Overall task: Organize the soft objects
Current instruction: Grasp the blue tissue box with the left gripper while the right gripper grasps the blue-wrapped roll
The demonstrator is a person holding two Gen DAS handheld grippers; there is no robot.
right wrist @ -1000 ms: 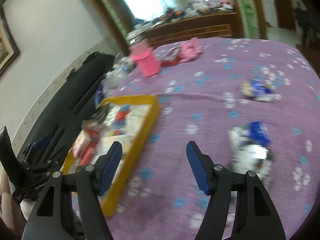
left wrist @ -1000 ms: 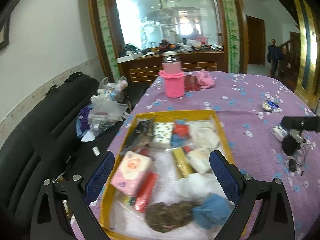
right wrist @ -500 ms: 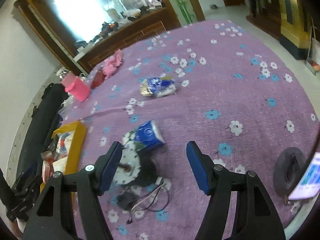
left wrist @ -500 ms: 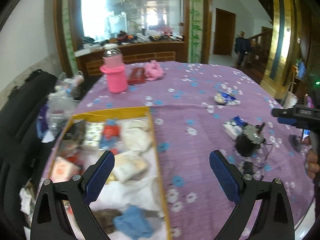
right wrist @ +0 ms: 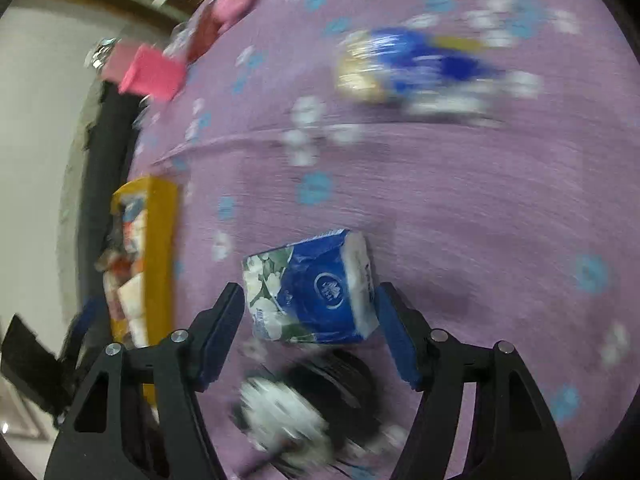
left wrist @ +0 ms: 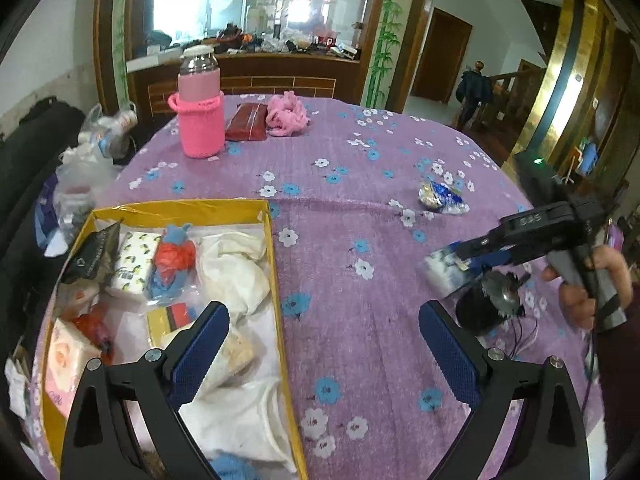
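Note:
A blue and white tissue pack (right wrist: 316,292) lies on the purple flowered tablecloth (right wrist: 460,208). My right gripper (right wrist: 310,300) stands open around it, one pad on each side, the right pad almost touching. In the left wrist view a hand holds the right gripper (left wrist: 456,254) over the same pack (left wrist: 440,272). My left gripper (left wrist: 322,316) is open and holds nothing, above the right rim of the yellow box (left wrist: 272,264). The box contains several soft things: white cloths (left wrist: 232,268), a red and blue bundle (left wrist: 174,264) and tissue packs.
A crumpled blue and gold packet (left wrist: 440,196) lies further out. A black round device (left wrist: 486,304) with wires sits by the pack. A pink knitted bottle (left wrist: 200,120), a red pouch (left wrist: 247,122) and a pink fluffy thing (left wrist: 287,114) stand at the far edge. A black sofa (left wrist: 24,140) is on the left.
The left view has swung right, from over the box to its right rim and the tablecloth. The right gripper came down and closer; the tissue pack is now between its fingers.

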